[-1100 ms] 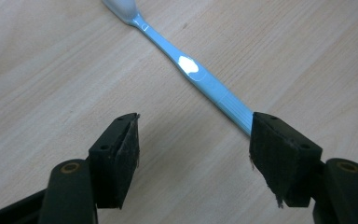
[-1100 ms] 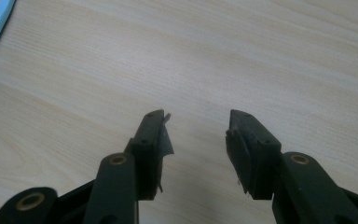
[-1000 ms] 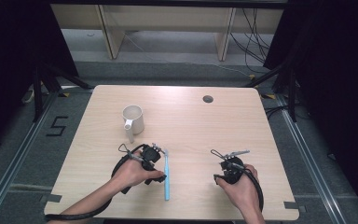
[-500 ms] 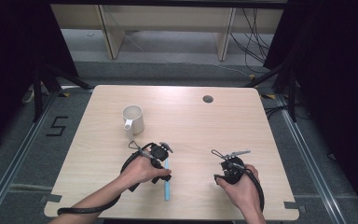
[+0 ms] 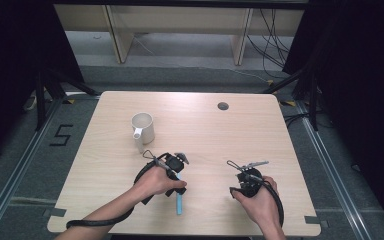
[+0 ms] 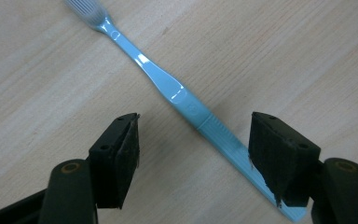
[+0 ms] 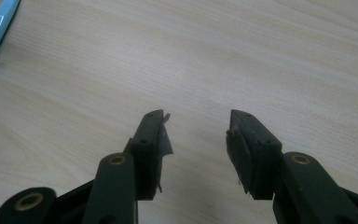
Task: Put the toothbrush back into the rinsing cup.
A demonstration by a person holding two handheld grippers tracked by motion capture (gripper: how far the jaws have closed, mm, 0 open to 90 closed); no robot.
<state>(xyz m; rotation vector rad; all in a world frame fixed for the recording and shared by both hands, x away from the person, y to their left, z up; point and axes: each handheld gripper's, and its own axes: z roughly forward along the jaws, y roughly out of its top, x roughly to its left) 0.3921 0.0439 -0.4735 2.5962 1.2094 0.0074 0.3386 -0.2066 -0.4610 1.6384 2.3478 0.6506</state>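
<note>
Left gripper view looks straight down on a light blue toothbrush (image 6: 177,91) lying flat on the pale wooden worktop (image 6: 284,56), its bristled head at the top of that picture and its ribbed handle running down between the two black jaws of the left claw (image 6: 193,147). The jaws stand wide apart, one on either side of the handle, and the handle's end passes close under the right-hand pad; whether that pad touches it I cannot tell. In the high view the toothbrush (image 5: 179,200) lies near the front edge of the worktop (image 5: 260,130), a little left of centre, its near end sticking out below the left hand (image 5: 159,181) that holds the left claw (image 5: 176,165) over it. Well apart to the right, the right hand (image 5: 260,196) holds the right claw (image 5: 247,170) low over bare wood; in the right gripper view its jaws are parted with nothing between them (image 7: 198,135), and a sliver of the blue brush shows at the upper left corner. A white mug (image 5: 143,127) stands upright farther back on the left half, apart from both hands. A small dark round hole (image 5: 223,106) sits near the far edge.
</note>
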